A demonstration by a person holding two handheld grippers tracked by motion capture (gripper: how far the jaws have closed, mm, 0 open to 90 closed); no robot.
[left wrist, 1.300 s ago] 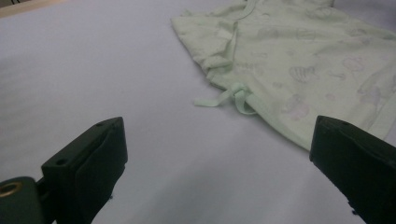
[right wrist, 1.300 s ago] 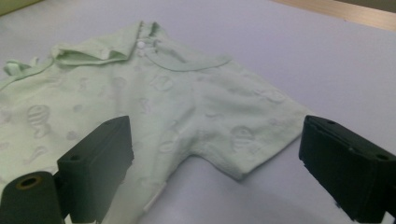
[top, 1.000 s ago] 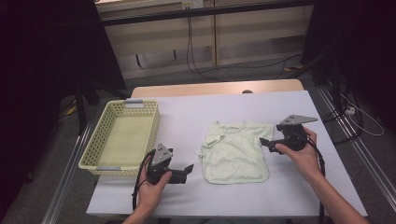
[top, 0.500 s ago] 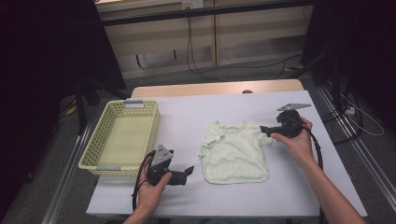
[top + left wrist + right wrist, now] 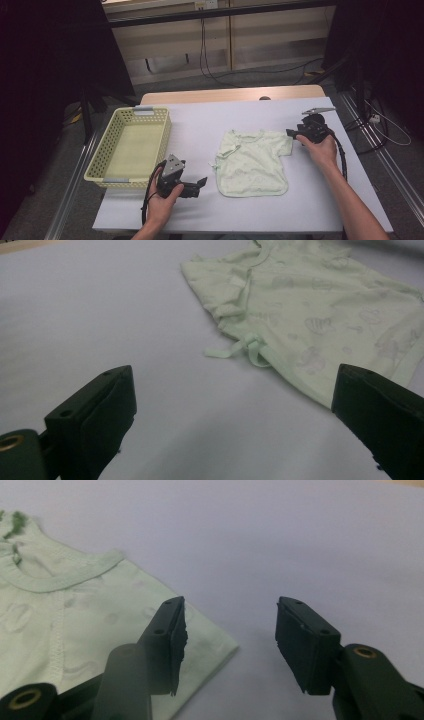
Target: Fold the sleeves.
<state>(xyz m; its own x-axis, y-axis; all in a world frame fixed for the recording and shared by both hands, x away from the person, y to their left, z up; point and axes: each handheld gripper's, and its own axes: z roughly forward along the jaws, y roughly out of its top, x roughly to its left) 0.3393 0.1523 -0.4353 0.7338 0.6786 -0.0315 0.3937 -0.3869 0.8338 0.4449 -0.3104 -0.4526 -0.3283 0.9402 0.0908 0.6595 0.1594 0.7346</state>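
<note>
Pale-green garment: small shirt [image 5: 254,162] lies flat on the white table [image 5: 210,117], right of centre, neckline toward the far edge, sleeves spread.
Hidden or cut off: in the right gripper view the shirt runs out of frame at the left and bottom; one jaw covers part of the sleeve. In the left gripper view the far side of the shirt is cut off at the top and right edges; the faint print on the fabric is too soft to identify.
Right gripper [image 5: 291,133]: held at the shirt's right sleeve. Its jaws have just been closing and stand about half apart; the sleeve corner [image 5: 220,647] lies between and below them, and the pads do not yet press on it.
Left gripper [image 5: 202,183]: rests on the table near the front edge, pointing toward the shirt, just left of its lower-left hem. Jaws spread wide, nothing between them.
Tie strip [image 5: 235,347]: loose cloth tie at the shirt's edge, lying on the table ahead of the left jaws, apart from them.
Basket [image 5: 106,150]: yellow mesh basket at the table's left, well apart from the shirt.
</note>
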